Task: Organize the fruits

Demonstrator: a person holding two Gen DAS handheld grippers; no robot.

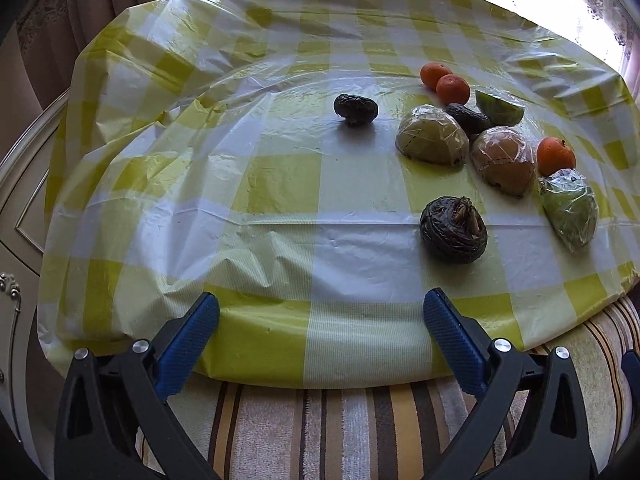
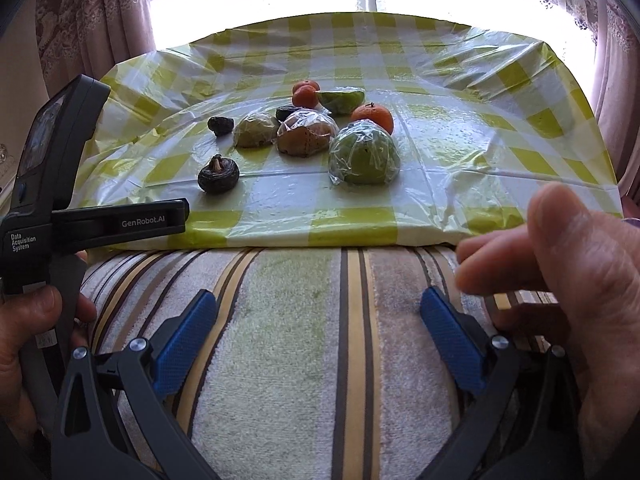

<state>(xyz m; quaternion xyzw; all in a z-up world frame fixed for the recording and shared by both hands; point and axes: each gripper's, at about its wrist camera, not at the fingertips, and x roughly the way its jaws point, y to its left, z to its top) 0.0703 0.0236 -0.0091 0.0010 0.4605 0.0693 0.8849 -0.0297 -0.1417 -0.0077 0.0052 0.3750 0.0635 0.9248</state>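
Fruits (image 1: 454, 230) on yellow-checked tablecloth (image 1: 280, 184), curtained window behind; left gripper (image 1: 320, 316), right gripper (image 2: 318, 314) jaws spread, empty

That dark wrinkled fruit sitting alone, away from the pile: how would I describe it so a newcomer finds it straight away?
Start at the yellow-and-white checked tablecloth and find the cluster of oranges and plastic-wrapped fruit halves on its right side. Look left of that cluster to the small dark wrinkled fruit with bare cloth all around it. Unlike the larger dark fruit nearer the front edge, it shows no pale stem on top.

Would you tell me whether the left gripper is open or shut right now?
Open: the left gripper shows its blue-padded fingers spread wide, with nothing between them.
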